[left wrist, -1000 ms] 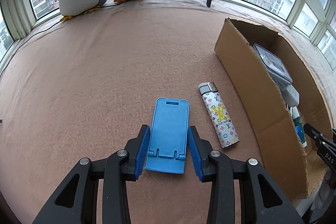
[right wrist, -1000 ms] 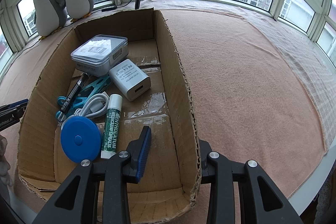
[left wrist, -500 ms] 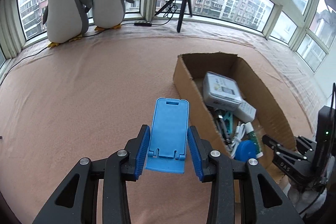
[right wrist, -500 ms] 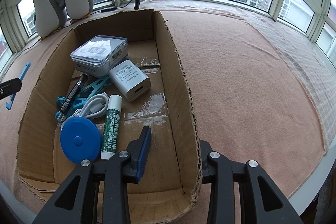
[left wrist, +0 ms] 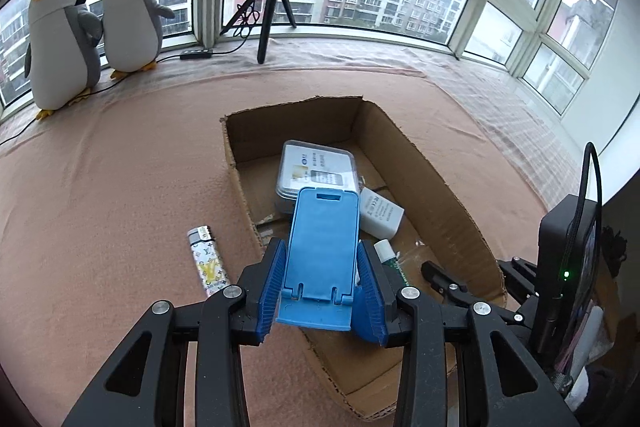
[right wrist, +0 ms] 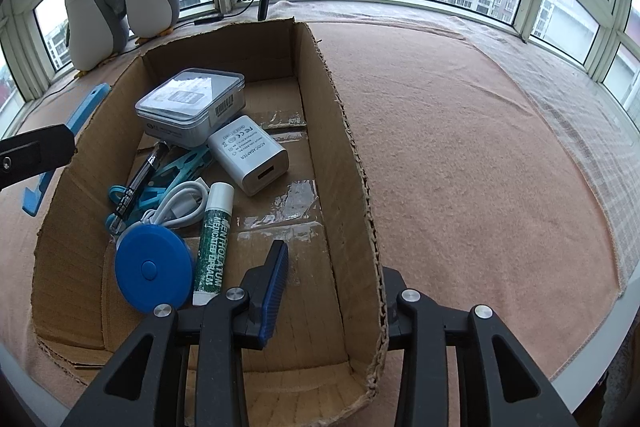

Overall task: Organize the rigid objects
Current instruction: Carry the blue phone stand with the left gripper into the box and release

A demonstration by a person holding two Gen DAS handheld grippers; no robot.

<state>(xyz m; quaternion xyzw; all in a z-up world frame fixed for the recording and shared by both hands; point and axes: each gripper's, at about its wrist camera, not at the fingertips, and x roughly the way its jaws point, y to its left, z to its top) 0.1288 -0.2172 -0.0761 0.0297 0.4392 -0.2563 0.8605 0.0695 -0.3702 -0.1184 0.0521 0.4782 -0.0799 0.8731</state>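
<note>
Your left gripper (left wrist: 320, 279) clamps the flat blue phone stand (left wrist: 322, 251) above the cardboard box (left wrist: 448, 203); your right gripper (right wrist: 332, 291) grips the box's right wall.

The cardboard box (right wrist: 356, 155) is set on the cloth-covered table (right wrist: 460, 147). In it, the case (right wrist: 190, 107) is placed toward the far wall, the adapter (right wrist: 250, 159) just before it, the lip balm (right wrist: 212, 243) and tape measure (right wrist: 154, 267) nearer. The lighter (left wrist: 208, 261) is laid outside the box's left wall. 2 penguins (left wrist: 96, 31) are stood at the table's far left edge.
</note>
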